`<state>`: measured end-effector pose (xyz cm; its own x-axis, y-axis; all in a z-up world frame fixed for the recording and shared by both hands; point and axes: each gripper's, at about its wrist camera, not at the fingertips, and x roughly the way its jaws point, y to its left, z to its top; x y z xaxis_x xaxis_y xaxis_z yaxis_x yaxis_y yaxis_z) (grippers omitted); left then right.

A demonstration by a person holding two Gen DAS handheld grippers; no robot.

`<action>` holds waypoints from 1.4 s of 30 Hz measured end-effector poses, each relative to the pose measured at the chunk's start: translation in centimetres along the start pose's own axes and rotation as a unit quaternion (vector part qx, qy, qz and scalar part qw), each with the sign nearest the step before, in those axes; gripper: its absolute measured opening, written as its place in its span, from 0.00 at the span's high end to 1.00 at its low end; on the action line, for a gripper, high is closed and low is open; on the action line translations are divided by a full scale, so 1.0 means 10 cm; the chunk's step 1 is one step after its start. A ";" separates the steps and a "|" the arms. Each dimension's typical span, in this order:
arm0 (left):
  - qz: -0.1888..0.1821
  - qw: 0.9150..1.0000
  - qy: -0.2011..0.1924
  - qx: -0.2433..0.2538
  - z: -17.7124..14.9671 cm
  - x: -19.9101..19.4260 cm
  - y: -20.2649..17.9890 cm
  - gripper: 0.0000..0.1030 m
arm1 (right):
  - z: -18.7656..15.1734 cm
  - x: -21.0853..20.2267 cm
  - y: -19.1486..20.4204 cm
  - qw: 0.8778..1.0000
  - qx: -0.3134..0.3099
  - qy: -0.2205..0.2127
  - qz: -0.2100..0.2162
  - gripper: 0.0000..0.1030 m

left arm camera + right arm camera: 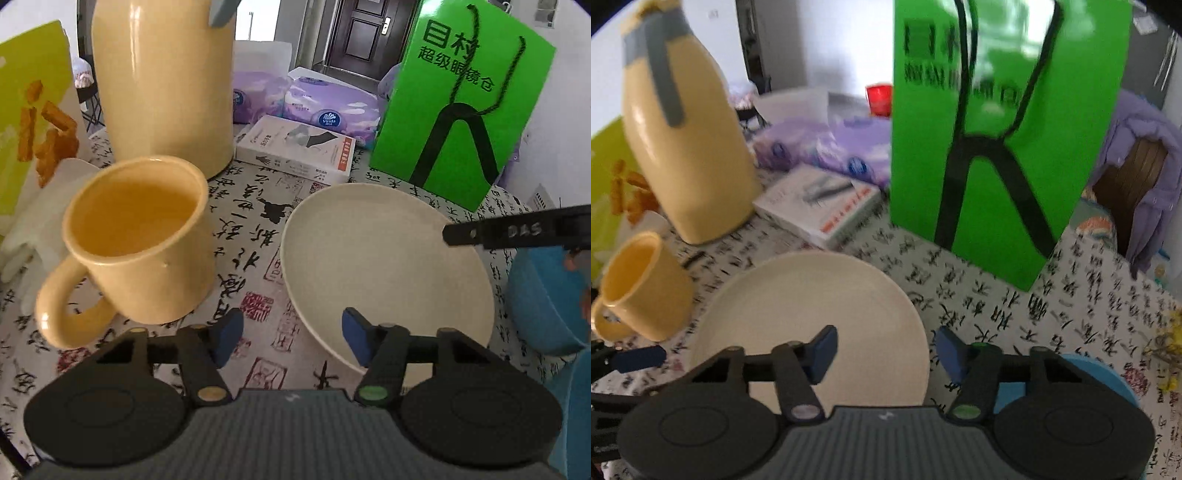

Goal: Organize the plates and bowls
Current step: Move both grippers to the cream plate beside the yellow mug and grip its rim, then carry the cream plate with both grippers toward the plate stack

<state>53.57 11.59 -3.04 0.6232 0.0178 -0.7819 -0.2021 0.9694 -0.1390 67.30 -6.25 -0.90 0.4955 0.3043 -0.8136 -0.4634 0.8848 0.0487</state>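
Here the left gripper hovers half-spread over the cream plate's near rim, pinching nothing. The right gripper is likewise parted and empty, a blue bowl just beside it.

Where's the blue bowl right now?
The blue bowl sits at the far right edge of the left wrist view, just right of the cream plate. In the right wrist view it lies low right, mostly hidden behind the tongs' body.

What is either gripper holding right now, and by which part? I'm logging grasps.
Nothing: the left gripper and right gripper both have empty jaws above the cream plate.
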 end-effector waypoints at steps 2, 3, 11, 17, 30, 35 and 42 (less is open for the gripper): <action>0.000 1.000 0.008 -0.007 0.02 0.08 0.00 0.57 | 0.01 0.10 -0.03 1.000 -0.001 0.009 -0.006 0.56; 0.000 1.000 0.012 -0.010 0.03 0.11 -0.01 0.63 | 0.01 0.14 -0.04 1.000 -0.003 0.011 -0.010 0.57; -0.003 1.000 0.007 -0.027 0.07 0.17 0.01 0.87 | 0.06 0.30 -0.02 0.999 -0.024 0.030 -0.019 0.73; -0.006 1.000 -0.002 -0.031 0.05 0.17 0.02 0.88 | 0.14 0.45 -0.07 0.999 -0.025 0.043 -0.012 0.82; 0.006 0.999 -0.034 -0.033 0.14 -0.07 0.01 0.90 | 0.17 0.09 -0.02 1.000 -0.019 0.006 0.006 0.87; 0.002 0.999 -0.047 -0.026 0.10 -0.36 -0.01 0.90 | 0.14 -0.25 0.02 1.000 -0.004 -0.009 0.007 0.88; -0.006 0.998 -0.070 0.000 -0.09 -0.97 -0.06 0.90 | -0.17 -0.98 0.17 0.999 0.005 -0.033 0.005 0.89</action>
<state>46.94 10.56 4.08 0.7252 0.0399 -0.6874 -0.1931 0.9700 -0.1475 60.45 -8.34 6.15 0.5383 0.3364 -0.7727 -0.4623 0.8845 0.0630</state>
